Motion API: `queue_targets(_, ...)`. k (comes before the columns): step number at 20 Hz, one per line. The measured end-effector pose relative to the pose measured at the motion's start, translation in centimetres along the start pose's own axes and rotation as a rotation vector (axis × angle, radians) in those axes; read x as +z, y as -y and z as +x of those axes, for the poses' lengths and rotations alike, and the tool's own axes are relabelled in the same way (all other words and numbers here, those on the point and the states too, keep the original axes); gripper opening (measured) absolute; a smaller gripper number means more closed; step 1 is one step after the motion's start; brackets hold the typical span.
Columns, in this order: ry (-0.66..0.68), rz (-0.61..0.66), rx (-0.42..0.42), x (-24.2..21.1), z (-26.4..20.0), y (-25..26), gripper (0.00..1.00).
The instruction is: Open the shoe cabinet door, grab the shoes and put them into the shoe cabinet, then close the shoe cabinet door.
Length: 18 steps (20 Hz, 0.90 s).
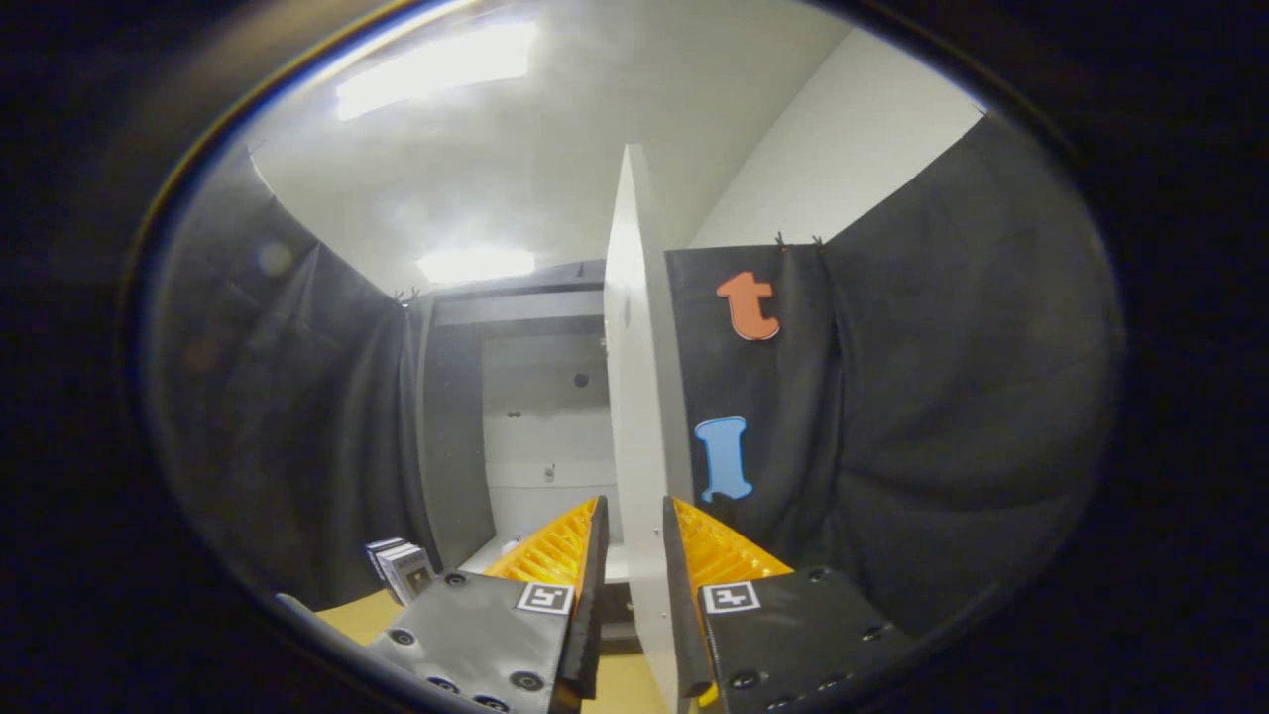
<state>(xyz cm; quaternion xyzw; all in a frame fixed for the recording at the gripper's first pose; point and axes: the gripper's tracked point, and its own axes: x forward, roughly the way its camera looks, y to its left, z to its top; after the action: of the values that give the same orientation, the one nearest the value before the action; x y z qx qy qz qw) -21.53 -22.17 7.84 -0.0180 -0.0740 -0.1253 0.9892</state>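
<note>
The shoe cabinet (451, 426) stands ahead with a dark grey frame and a pale inside (545, 436). Its white door (639, 397) is swung out towards me and I see it edge-on. The door's edge runs down between the fingers of my gripper (634, 506). The right finger (684, 595) lies against the door. A narrow gap shows between the left finger (592, 595) and the door, so the jaws straddle it without clamping.
A white shelf floor (516, 550) shows inside the cabinet, just beyond the left finger. Small boxes (402, 570) stand on the tan surface (357, 615) left of the cabinet. Black cloth walls close in on both sides.
</note>
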Motion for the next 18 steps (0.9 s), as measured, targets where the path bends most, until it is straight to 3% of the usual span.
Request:
queue_targets(4,-0.007,0.006,-0.089,0.1,0.5,5.4,0.33)
queue_targets(12,-0.083,0.038,-0.159,-2.8,4.6,12.0,0.99)
queue_targets(18,-0.165,0.026,-0.117,-5.7,7.7,12.7,0.99)
